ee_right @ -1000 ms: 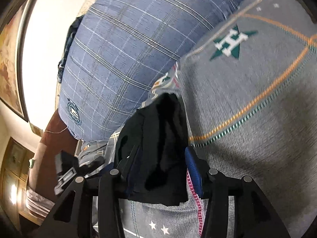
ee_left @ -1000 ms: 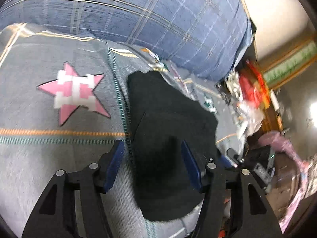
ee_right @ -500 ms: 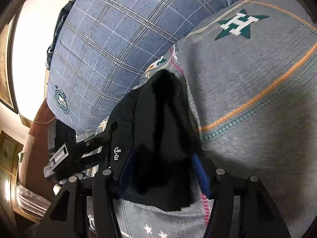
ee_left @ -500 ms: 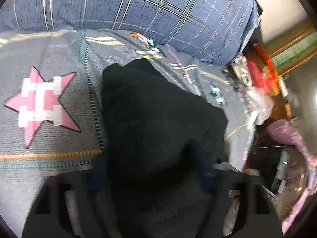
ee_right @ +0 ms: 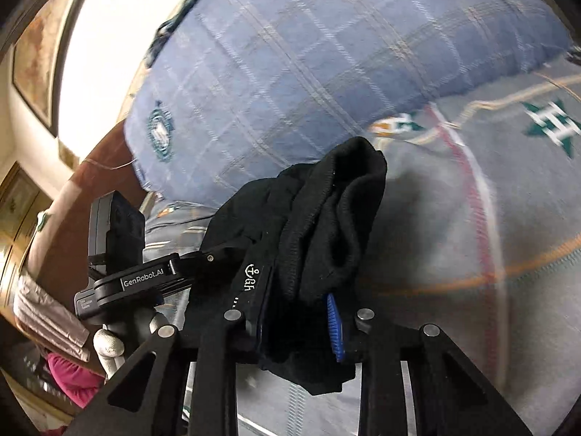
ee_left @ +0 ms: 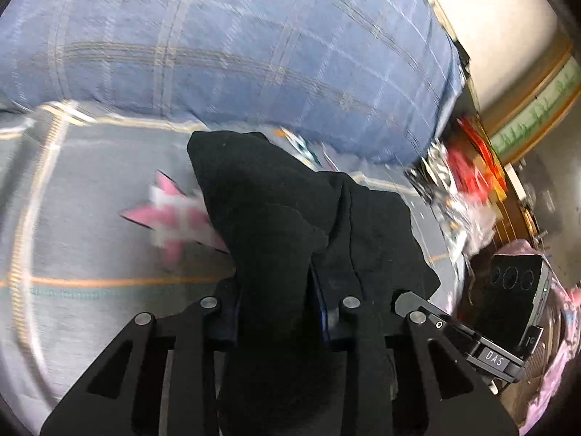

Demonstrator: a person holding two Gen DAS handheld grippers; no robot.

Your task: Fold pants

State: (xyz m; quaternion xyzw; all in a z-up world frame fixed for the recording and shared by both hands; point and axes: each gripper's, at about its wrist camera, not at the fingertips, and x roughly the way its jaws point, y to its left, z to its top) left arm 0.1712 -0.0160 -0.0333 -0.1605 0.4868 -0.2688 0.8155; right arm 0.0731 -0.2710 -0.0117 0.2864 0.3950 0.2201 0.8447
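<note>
The black pants [ee_left: 290, 218] are bunched up above a grey bedspread [ee_left: 90, 254]. My left gripper [ee_left: 276, 301] is shut on one end of the pants, with cloth draped over both fingers. My right gripper [ee_right: 297, 312] is shut on the other end of the pants [ee_right: 326, 218], where a small white logo shows. A blue pad [ee_right: 334, 323] peeks out under the cloth. The left gripper's body [ee_right: 127, 283] shows at the left of the right wrist view. The pants hang lifted between both grippers.
A large blue plaid pillow [ee_left: 236, 47] lies at the bed's far side. The bedspread has a pink star [ee_left: 174, 214] and a green star [ee_right: 548, 123]. Cluttered red and shiny items [ee_left: 468, 178] and a wooden cabinet stand beside the bed.
Both grippers closed on the black pants and lifted them off the bedspread. The cloth went from lying flat between open fingers to bunched and hanging.
</note>
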